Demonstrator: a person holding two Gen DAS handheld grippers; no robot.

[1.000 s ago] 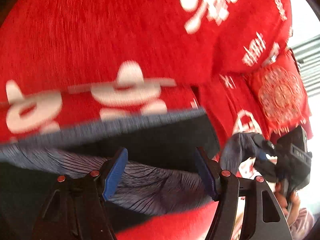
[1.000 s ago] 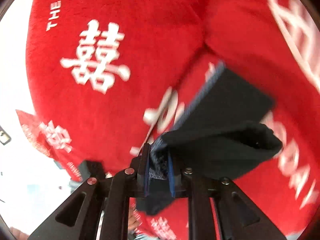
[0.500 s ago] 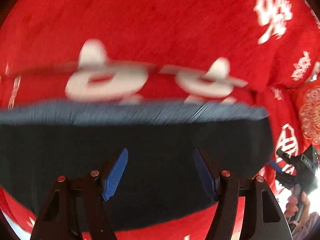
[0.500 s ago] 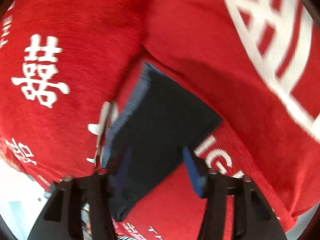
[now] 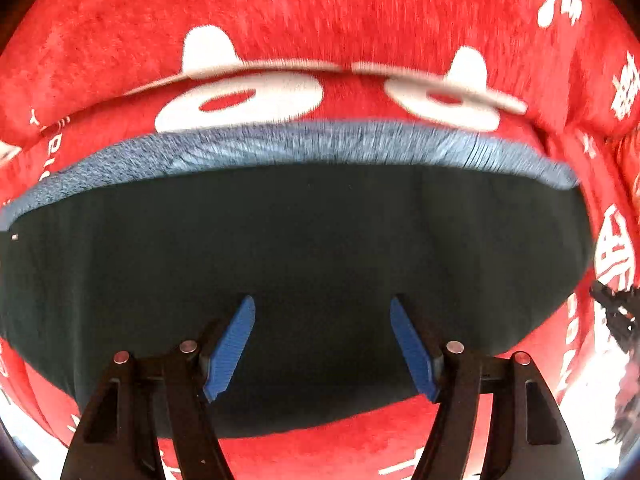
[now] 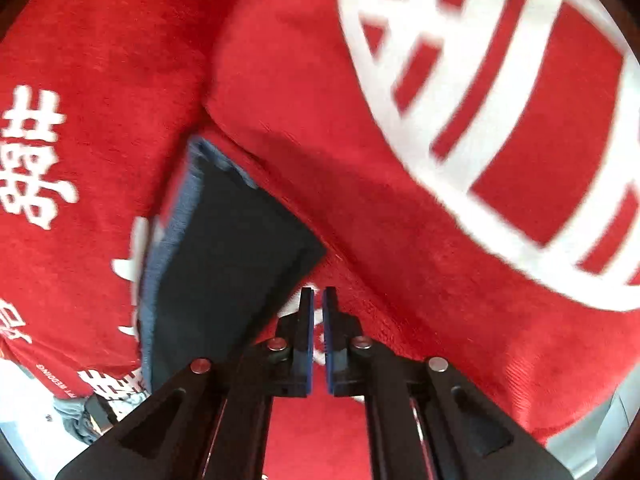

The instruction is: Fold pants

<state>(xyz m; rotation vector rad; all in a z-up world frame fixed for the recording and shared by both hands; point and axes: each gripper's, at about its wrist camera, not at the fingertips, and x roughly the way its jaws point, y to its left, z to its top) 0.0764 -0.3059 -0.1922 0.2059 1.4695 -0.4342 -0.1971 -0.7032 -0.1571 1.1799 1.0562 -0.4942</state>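
Note:
The dark pants [image 5: 304,248] lie folded flat on a red blanket, with a blue-grey ribbed waistband [image 5: 304,144] along their far edge. My left gripper [image 5: 322,344] is open and empty, held just above the near part of the pants. In the right wrist view the pants [image 6: 228,252] lie to the left, waistband [image 6: 168,248] on their left edge. My right gripper [image 6: 318,340] is shut on nothing, just right of the pants' near right corner, over the blanket.
The red blanket [image 5: 320,20] with large white characters covers the whole surface and bulges into soft folds [image 6: 400,120] behind and right of the pants. A pale floor shows at the lower left of the right wrist view [image 6: 24,420].
My right gripper let go of the pants end, then shut empty and drew back to the right. My left gripper came in over the now flat folded pants.

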